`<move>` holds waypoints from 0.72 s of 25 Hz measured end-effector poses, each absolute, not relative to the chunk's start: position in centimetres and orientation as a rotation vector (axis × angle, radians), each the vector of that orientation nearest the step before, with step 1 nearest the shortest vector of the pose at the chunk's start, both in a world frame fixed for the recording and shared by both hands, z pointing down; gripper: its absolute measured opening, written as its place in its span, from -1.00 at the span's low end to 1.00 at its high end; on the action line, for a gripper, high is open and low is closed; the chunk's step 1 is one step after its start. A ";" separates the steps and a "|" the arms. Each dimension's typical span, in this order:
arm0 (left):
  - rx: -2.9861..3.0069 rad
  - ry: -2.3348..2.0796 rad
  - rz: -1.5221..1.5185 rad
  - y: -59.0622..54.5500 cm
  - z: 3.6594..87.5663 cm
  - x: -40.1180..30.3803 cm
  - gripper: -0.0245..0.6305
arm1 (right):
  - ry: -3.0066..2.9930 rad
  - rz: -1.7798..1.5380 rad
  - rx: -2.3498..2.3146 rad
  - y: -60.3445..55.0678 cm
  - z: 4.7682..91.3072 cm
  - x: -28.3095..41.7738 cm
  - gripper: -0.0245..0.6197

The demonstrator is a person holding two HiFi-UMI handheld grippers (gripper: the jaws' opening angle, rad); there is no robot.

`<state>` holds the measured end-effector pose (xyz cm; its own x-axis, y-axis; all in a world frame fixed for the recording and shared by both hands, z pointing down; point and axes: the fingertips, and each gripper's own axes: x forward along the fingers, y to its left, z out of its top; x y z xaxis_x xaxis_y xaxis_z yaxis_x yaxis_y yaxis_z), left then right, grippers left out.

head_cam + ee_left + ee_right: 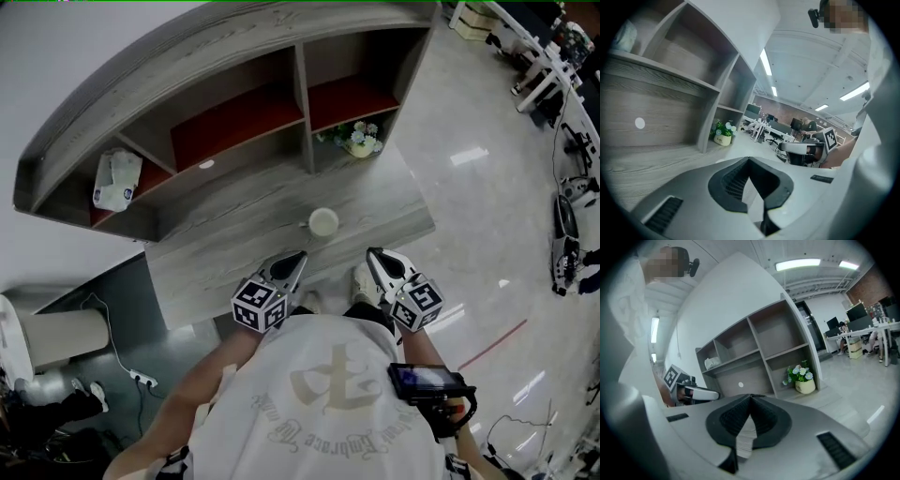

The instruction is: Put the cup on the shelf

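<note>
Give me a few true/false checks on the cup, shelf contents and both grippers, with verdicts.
1. The cup stands on the desk top, outside every compartment. True.
2. The left gripper holds the cup. False: its jaws are shut on nothing, and the cup stands apart from it.
3. The flowers sit in the lower right compartment. True.
4. The tissue pack lies beside the flowers. False: it is in the far-left compartment.
5. The right gripper has its jaws wide apart. False: they are together and empty.
</note>
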<state>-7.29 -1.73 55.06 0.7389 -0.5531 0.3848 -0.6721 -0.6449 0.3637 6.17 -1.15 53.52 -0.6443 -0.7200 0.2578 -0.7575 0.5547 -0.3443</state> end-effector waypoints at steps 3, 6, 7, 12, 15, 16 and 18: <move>2.405 -1.027 0.309 -4.0 55.2 -7.4 -0.92 | -2.731 0.647 1.168 -3.8 53.9 6.1 -0.91; 2.367 -1.113 0.288 -6.2 54.9 -6.7 -0.92 | -2.768 0.632 1.036 -6.3 53.9 6.4 -0.91; 2.355 -1.140 0.281 -6.8 54.8 -6.5 -0.92 | -2.777 0.628 0.994 -7.2 54.0 6.5 -0.91; 2.291 -1.264 0.270 -9.1 54.8 -5.2 -0.92 | -2.818 0.627 0.828 -11.3 54.5 7.5 -0.91; 2.247 -1.314 0.280 -9.1 55.5 -4.8 -0.92 | -2.833 0.640 0.736 -13.0 55.2 7.3 -0.91; 2.227 -1.331 0.282 -8.9 55.8 -4.8 -0.92 | -2.837 0.650 0.710 -13.4 55.5 7.1 -0.91; 2.187 -1.367 0.282 -8.7 56.4 -4.8 -0.92 | -2.844 0.667 0.654 -13.9 55.9 6.8 -0.91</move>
<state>-4.82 -8.68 56.35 0.4631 -0.7670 0.4441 -0.8802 -0.3394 0.3318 6.78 -13.94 55.88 -0.8940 -0.3800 0.2375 -0.4459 0.8062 -0.3888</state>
